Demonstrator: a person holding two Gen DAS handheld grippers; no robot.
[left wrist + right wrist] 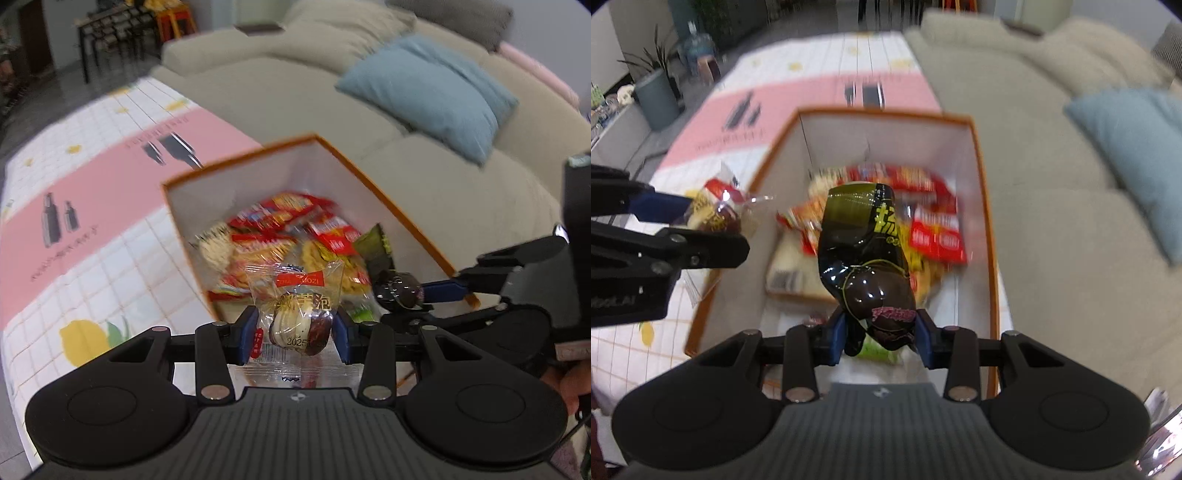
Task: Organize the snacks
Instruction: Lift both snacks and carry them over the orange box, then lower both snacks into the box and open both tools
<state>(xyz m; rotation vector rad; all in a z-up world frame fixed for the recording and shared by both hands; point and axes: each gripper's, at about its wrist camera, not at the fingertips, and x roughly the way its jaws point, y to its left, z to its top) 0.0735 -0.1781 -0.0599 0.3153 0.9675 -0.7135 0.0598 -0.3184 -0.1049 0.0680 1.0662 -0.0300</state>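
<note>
An open orange-rimmed box [384, 201] [982, 177] with white walls holds several red and yellow snack packets [280, 225] [923, 206]. My left gripper [298, 330] is shut on a clear-wrapped cream-and-brown pastry [297, 325] at the box's near left edge; the pastry also shows in the right wrist view [714, 214]. My right gripper [879, 330] is shut on a dark glossy snack packet [866, 254] with yellow print, held above the box's inside. That packet shows in the left wrist view [393, 280] over the box's right side.
The box stands on a table with a pink, white-grid cloth [92, 206] [812, 92]. A beige sofa [280, 85] [1052, 155] with a blue cushion [428, 96] [1137, 140] lies beyond and to the right. A grey planter [657, 99] stands far left.
</note>
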